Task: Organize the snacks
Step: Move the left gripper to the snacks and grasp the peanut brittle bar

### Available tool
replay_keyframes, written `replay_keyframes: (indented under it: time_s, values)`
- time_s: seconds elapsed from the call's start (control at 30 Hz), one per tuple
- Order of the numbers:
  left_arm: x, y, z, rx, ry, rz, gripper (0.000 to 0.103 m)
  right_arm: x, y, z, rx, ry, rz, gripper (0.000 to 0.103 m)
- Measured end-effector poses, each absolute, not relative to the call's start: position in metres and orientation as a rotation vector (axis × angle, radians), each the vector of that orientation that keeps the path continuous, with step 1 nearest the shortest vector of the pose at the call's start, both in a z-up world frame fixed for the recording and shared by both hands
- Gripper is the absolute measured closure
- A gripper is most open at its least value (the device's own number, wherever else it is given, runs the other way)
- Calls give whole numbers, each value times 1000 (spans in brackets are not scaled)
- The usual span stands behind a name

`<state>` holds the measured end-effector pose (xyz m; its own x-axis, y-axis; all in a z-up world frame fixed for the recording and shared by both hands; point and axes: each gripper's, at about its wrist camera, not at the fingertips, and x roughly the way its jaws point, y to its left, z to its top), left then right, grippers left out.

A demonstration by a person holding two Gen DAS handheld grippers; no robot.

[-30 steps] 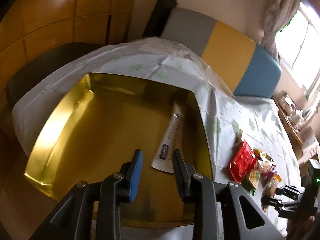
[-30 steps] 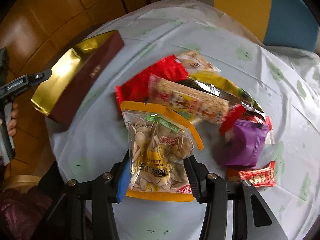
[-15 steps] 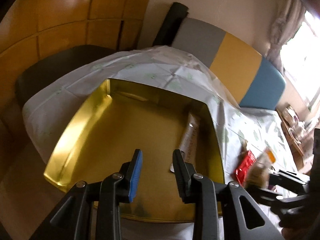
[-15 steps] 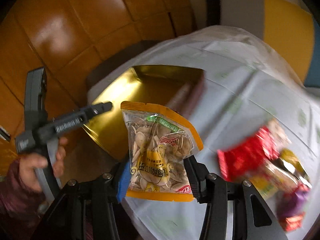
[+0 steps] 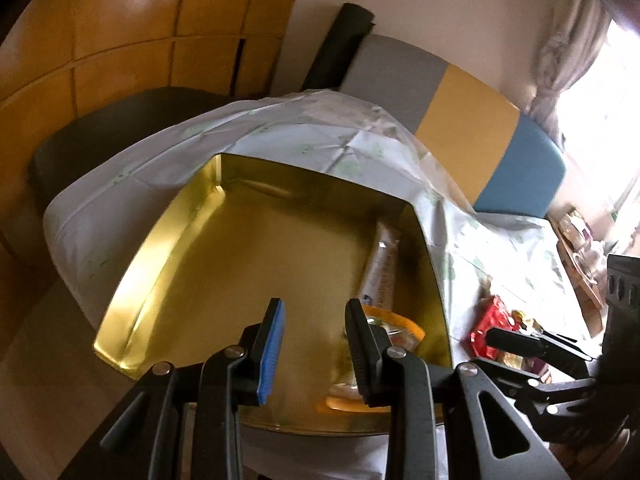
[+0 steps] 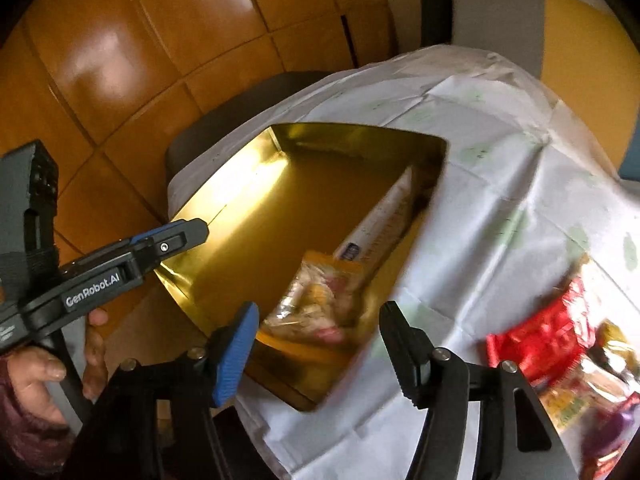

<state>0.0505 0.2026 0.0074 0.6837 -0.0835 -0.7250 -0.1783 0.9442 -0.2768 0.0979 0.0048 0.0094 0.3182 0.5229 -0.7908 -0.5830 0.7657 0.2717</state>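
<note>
Pistachio bag lies in the gold box as the right jaws open above it.

The left gripper point(image 6: 188, 236), held in a hand point(image 6: 44, 376) in a dark red sleeve, angles down over the gold box point(image 6: 248, 200) at its left edge, jaws partly apart and empty. The right gripper point(image 6: 316, 344) points steeply down over the box's near corner, jaws opening with nothing pressed between them. The pistachio bag point(image 6: 320, 300) rests inside beside a white packet point(image 6: 380, 220). More snacks point(image 6: 552, 344) lie on the bench's cloth point(image 6: 500, 184) at right.

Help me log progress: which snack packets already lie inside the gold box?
Two: the orange-edged nut bag at the near end, and the long white packet along the gold box's right wall. The red packet lies on the tablecloth.
</note>
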Motion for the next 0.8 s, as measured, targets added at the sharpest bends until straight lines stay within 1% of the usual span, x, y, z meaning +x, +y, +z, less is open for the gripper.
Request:
replay_keyframes:
  time_s: [0.27, 0.43, 0.5, 0.53, 0.57, 0.7, 0.8]
  values:
    - [54, 167, 14, -249, 832, -22, 72, 86, -63, 12, -149, 982, 580, 39]
    - [58, 134, 15, -179, 855, -112, 72, 86, -129, 6, -169, 1001, 449, 36]
    - [59, 121, 15, -148, 860, -154, 70, 87, -155, 4, -163, 1014, 397, 35]
    - [59, 112, 16, -126, 864, -181, 66, 87, -168, 3, -157, 1020, 370, 34]
    - [60, 106, 16, -111, 865, -197, 66, 87, -180, 2, -153, 1024, 344, 33]
    - [62, 77, 17, -55, 876, -268, 66, 88, -226, -3, -123, 1032, 236, 32]
    - [65, 51, 17, 11, 883, -327, 66, 91, -262, -10, -44, 1034, 147, 32]
